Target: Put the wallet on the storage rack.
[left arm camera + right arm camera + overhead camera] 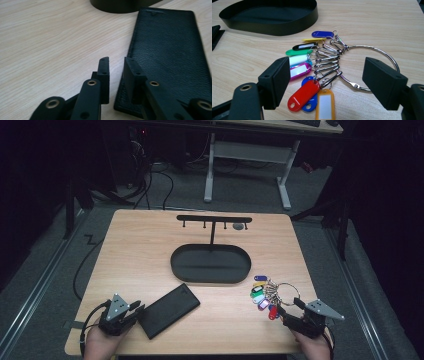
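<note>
Beside the black oval metal tray [210,265], we judge the silver key ring with coloured plastic tags [372,67] floppy; grab its stiff hoop. Right gripper [325,83] jaws gape; left gripper [116,75] jaws nearly closed, empty.

Both grippers are black. The left gripper [131,309] and the right gripper [289,310] each carry a grey three-cornered plate on top. Brass-coloured rivets sit in the linkages behind the flat rectangular jaws. Black cables trail back.
</note>
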`<state>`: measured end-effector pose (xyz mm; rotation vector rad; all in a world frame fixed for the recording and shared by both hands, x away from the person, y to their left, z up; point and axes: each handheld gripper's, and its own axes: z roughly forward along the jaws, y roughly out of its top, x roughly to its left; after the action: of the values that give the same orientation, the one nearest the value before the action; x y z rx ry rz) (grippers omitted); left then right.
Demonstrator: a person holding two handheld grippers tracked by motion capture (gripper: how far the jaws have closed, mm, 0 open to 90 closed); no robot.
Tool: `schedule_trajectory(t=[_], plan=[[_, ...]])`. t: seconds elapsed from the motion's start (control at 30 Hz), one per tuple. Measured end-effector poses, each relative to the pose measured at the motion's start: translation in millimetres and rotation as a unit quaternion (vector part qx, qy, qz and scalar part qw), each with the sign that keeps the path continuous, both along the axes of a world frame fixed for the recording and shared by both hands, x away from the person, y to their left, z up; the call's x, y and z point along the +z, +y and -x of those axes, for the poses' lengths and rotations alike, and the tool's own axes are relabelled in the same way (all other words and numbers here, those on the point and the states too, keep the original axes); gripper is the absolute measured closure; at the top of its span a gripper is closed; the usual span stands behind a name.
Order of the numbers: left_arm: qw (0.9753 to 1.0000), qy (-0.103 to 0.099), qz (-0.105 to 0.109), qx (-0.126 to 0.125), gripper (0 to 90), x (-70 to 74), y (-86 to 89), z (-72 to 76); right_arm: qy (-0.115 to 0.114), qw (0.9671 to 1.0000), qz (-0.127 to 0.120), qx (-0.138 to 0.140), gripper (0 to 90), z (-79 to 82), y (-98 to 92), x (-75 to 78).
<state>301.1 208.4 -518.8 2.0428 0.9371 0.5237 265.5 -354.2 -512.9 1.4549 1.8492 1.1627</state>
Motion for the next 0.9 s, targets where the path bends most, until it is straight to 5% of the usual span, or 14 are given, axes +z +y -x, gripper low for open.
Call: schedule_trajectory(t=[0.27,0.6,0.9], plan=[[0.9992,-0.005,0.003,-0.040,49.2,1.3,-15.8,7.0,0.000,1.0000,0.003,0.002,22.7,1.6,1.7,-1.2],[0.9963,-0.012,0.006,-0.085,45.0,0.4,-33.0,11.4,0.005,1.0000,0.003,0.000,22.7,4.9,4.5,-2.1],[0.9952,-0.022,0.000,-0.096,43.5,0.3,-40.5,13.2,0.009,0.9999,0.005,0.002,22.7,2.7,3.1,-4.8]])
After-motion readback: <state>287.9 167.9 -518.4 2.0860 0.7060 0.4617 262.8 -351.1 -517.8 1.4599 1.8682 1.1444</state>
